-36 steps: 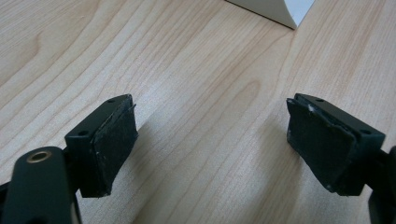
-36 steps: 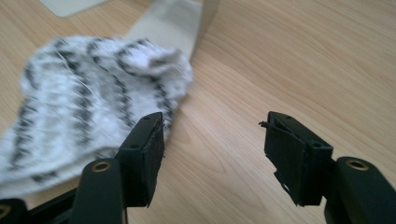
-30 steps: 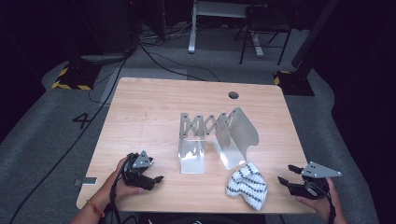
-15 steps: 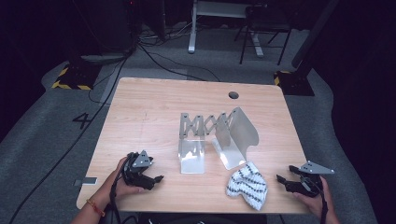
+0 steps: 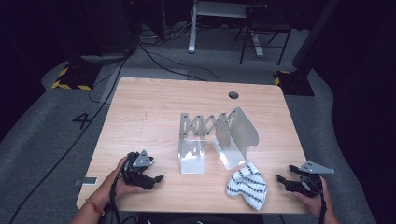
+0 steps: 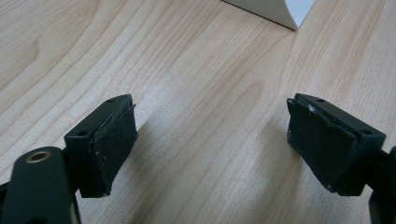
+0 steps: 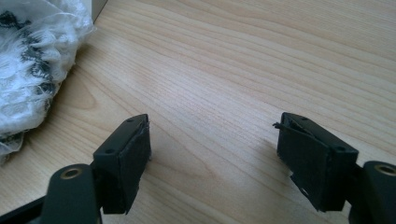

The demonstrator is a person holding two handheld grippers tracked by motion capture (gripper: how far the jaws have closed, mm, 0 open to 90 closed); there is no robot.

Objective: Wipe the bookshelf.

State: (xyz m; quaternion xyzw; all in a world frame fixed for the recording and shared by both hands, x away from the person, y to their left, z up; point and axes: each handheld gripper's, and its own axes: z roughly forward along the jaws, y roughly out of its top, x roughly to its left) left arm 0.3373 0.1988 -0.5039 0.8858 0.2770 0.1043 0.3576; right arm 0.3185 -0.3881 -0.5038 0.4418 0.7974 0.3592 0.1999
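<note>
The black-and-white patterned cloth (image 5: 247,185) lies crumpled near the wooden table's (image 5: 154,112) front edge, just beside the metal accordion rack (image 5: 217,135). Both the left gripper (image 5: 156,178) and right gripper (image 5: 279,178) rest with jaws spread wide, nothing between them; the right's have just been opening. A "4" (image 5: 82,121) marks the floor.
</note>
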